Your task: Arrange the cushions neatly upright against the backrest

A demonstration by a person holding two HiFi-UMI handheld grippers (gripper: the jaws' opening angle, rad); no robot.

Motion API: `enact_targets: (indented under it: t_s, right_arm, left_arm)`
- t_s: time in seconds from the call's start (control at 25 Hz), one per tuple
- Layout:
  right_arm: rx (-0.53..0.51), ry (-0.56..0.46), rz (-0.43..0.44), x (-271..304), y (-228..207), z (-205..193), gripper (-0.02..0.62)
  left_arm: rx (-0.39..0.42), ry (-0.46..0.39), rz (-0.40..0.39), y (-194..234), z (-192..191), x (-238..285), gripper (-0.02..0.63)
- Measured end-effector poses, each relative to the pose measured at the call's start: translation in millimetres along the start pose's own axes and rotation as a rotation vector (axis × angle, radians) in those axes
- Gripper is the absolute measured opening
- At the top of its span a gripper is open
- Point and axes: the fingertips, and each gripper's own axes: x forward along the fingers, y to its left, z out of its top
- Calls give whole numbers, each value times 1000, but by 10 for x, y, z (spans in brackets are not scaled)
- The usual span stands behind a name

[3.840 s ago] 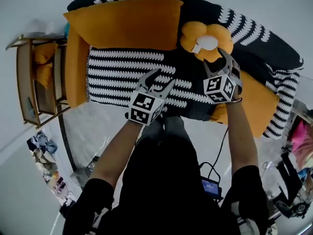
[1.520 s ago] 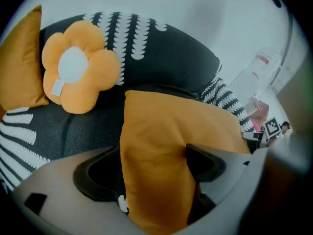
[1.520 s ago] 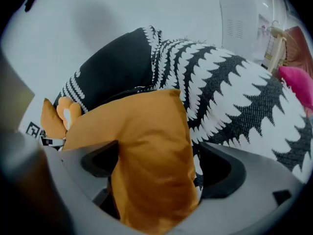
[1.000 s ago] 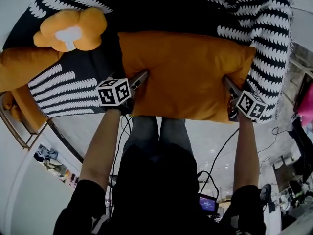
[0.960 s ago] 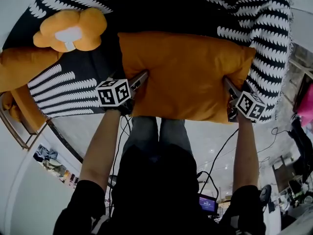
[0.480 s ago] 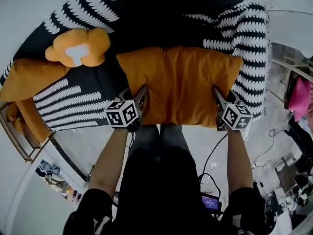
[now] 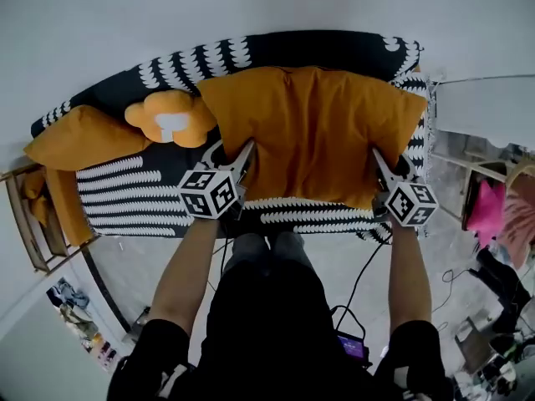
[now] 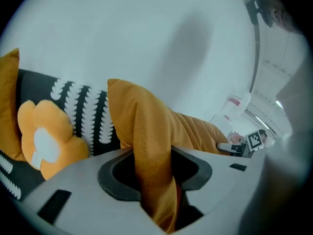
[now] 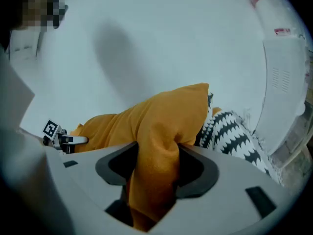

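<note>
Probably soft, light, floppy: large cushion (image 7: 313, 132) best held by side edges; left gripper (image 7: 236, 150) clenched at 9 o'clock, right gripper (image 7: 383, 161) at 3 o'clock pinching fabric, jaws opening

Cushion (image 7: 313, 132): lifted from seat, now up at the backrest (image 7: 334, 44).
Left gripper (image 7: 234, 150): clamped onto its edge.
Right gripper (image 7: 384, 164): clamped too; jaws now opening, fabric between.

Readable txt: none showing anywhere.
Red tags (image 9: 281, 32) on white unit (image 9: 286, 82): print coming out too small & blurred to read.
Pink band (image 8: 234, 102) on clear container (image 8: 226, 119): blurring out, no letters/nos. showing.
</note>
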Motion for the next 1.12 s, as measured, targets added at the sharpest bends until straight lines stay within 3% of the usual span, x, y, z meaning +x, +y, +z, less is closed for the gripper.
enact_targets:
  t_s: [0.24,0.4,0.6,0.8,0.92,1.12]
  right_arm:
    - [-98,-123,70,358,91,681,273]
    - [-143,-149,48,623,-20,823,287]
    - [-161,-126,30,843,-174,763,330]
    - [-174,-47,-50,976,-386,403,363]
    - [-141,22,-97,1005,-496,117,374]
    - [-152,17,-144,852,-500,42,391]
  left_arm:
    - [41,-117,21,177,575,-19,195]
    - [28,-129,41,283,645,175,202]
    - [-9,-116,166,576,542,313,254]
    - [-16,-9,286,782,229,516,283]
    - [-57,42,321,876,-31,562,316]
    - [-36,52,330,894,-114,415,340]
